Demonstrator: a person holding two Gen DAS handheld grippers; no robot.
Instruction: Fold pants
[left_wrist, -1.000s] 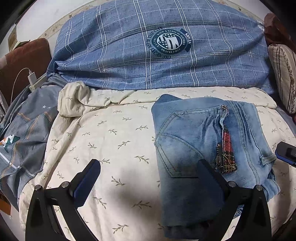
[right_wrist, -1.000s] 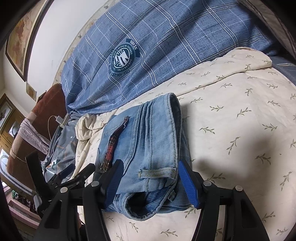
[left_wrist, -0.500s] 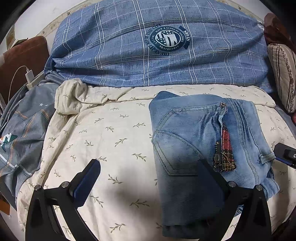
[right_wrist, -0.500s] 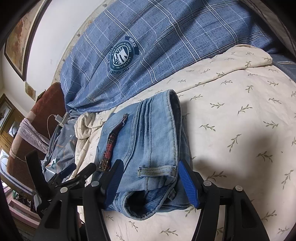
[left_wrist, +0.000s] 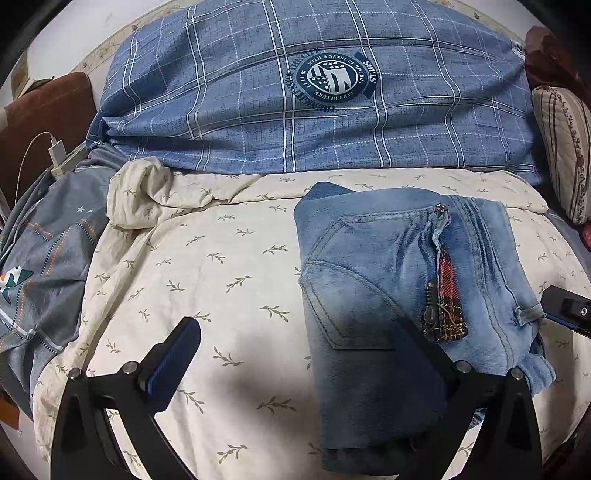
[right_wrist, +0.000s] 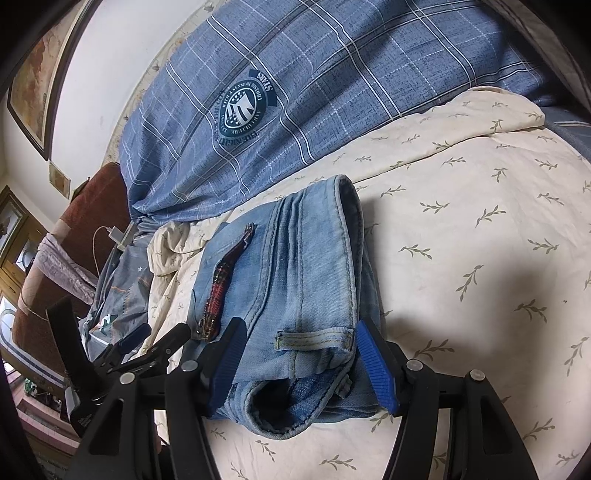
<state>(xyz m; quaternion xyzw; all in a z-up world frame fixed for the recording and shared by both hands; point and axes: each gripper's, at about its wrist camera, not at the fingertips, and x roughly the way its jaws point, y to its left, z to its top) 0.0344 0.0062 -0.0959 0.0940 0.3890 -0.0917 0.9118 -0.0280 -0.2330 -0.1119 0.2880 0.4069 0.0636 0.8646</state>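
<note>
Both jaws stand wide open: the left gripper (left_wrist: 295, 354) holds nothing, the right gripper (right_wrist: 303, 354) straddles the waistband without pinching. One pair of folded jeans (left_wrist: 399, 288) lies on the cream quilt (left_wrist: 207, 266). One checked blue pillow (left_wrist: 258, 92) behind carries a round badge reading "STARS".

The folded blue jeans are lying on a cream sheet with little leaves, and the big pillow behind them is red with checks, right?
Not quite. The jeans do lie folded on the cream leaf-print sheet, but the big checked pillow behind them is blue, not red, as the left wrist view shows.
</note>
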